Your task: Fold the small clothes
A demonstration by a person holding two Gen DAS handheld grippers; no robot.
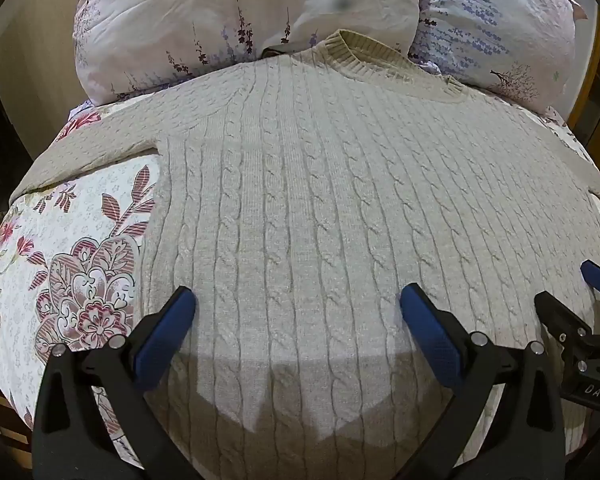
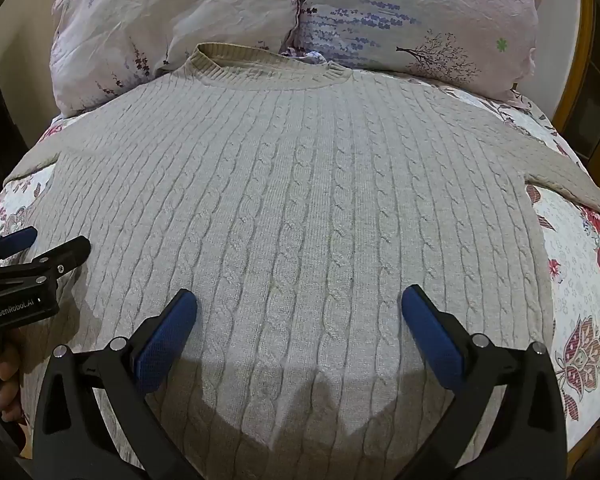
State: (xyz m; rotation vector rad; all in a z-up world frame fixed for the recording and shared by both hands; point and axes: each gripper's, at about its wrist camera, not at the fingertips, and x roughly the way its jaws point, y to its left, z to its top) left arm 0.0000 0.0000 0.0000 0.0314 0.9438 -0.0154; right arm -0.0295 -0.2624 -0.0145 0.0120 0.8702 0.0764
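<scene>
A beige cable-knit sweater [image 1: 320, 200] lies flat and spread out on the bed, ribbed collar [image 1: 364, 56] at the far end, sleeves running off left and right. It fills the right wrist view [image 2: 300, 200] too. My left gripper [image 1: 298, 308] is open and empty, hovering over the sweater's lower left body. My right gripper [image 2: 299, 310] is open and empty over the lower right body. Each gripper shows at the edge of the other's view: the right one [image 1: 580, 300] and the left one [image 2: 40, 248].
The sweater rests on a floral bedspread [image 1: 72, 264]. Two flowered pillows [image 2: 172, 20] [image 2: 420, 16] lie beyond the collar. A wooden bed frame [image 2: 576, 60] shows at the far right.
</scene>
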